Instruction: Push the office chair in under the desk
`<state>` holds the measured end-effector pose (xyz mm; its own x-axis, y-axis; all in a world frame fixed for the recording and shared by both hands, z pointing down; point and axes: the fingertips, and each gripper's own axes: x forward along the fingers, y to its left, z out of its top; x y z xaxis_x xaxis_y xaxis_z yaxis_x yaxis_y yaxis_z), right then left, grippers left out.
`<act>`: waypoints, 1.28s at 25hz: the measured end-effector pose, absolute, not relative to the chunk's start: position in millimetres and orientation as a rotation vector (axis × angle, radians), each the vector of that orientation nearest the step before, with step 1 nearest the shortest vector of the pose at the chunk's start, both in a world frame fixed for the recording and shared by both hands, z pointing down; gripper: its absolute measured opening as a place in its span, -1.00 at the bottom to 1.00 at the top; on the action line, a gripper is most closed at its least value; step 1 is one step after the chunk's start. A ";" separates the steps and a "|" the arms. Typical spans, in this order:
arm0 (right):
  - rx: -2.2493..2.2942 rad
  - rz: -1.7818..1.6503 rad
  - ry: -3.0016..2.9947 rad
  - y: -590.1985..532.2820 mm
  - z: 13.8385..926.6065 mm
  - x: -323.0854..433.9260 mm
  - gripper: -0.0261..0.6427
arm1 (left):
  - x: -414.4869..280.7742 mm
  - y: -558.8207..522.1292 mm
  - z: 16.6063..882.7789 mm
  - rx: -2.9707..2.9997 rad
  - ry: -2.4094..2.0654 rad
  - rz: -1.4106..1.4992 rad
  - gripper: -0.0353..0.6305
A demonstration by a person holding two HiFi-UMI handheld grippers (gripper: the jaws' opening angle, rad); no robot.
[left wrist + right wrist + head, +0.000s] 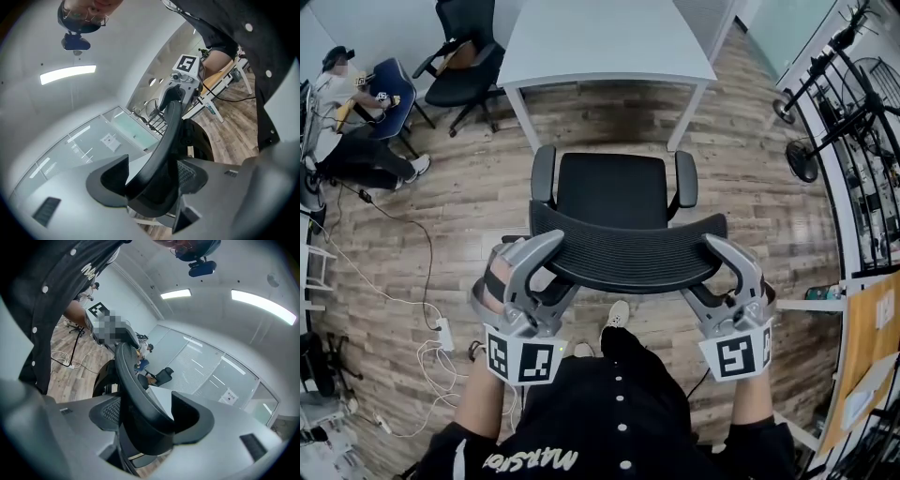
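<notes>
A black office chair with a mesh backrest [623, 255] and a padded seat [612, 187] stands on the wood floor, facing the white desk [600, 47] beyond it. The seat lies in front of the desk's near edge, between its two legs. My left gripper [555, 267] is shut on the backrest's left end, and my right gripper [701, 270] is shut on its right end. In the left gripper view the curved backrest rim [171, 126] runs out from between the jaws of my left gripper [154, 183]. The right gripper view shows the same rim [129, 376] clamped in my right gripper [140, 423].
A second black chair [464, 56] stands left of the desk. A person sits on a blue chair [394, 89] at far left. Cables and a power strip [441, 333] lie on the floor to my left. A fan [802, 159] and racks line the right wall.
</notes>
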<state>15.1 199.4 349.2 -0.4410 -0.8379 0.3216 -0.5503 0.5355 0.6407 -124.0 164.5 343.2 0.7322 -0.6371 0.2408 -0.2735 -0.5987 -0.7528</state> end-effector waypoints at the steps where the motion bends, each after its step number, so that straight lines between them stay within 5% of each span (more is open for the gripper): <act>1: 1.113 -0.598 -2.157 198.1 349.1 16.7 -0.03 | -122.5 163.7 342.8 -2.213 0.683 -0.645 -0.07; 32: 1.045 -0.648 -2.215 94.8 354.6 67.3 -0.02 | -68.5 69.2 351.9 -2.229 0.768 -0.743 -0.05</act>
<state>67.3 94.8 354.6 -0.5108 -0.8027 0.3079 -0.5103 0.5713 0.6428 -68.5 69.2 351.9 0.6665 -0.6867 0.2904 -0.3135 -0.6115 -0.7265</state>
